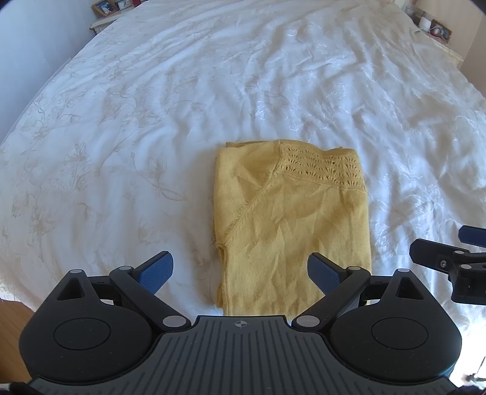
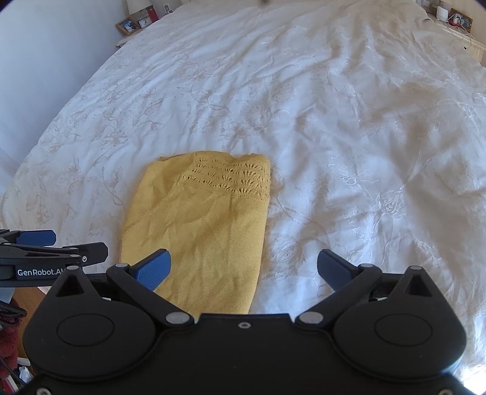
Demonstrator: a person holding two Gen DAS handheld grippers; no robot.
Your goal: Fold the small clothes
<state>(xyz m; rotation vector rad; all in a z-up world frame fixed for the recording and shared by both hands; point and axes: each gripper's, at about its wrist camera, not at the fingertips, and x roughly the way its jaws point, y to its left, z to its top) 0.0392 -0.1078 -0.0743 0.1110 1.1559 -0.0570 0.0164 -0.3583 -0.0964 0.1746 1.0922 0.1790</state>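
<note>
A yellow knit garment (image 1: pixel 291 218) lies folded into a narrow rectangle on the white bedspread (image 1: pixel 152 121), its lace band at the far end. It also shows in the right wrist view (image 2: pixel 200 228). My left gripper (image 1: pixel 240 273) is open and empty, held above the garment's near end. My right gripper (image 2: pixel 243 270) is open and empty, above the garment's near right edge. The right gripper shows at the right edge of the left wrist view (image 1: pixel 455 258). The left gripper shows at the left edge of the right wrist view (image 2: pixel 45 249).
The white bedspread (image 2: pixel 334 121) is wrinkled and spreads far around the garment. Nightstands with picture frames (image 2: pixel 130 24) and small objects (image 2: pixel 455 18) stand at the far corners. Wooden floor (image 1: pixel 12 319) shows beyond the bed's near left edge.
</note>
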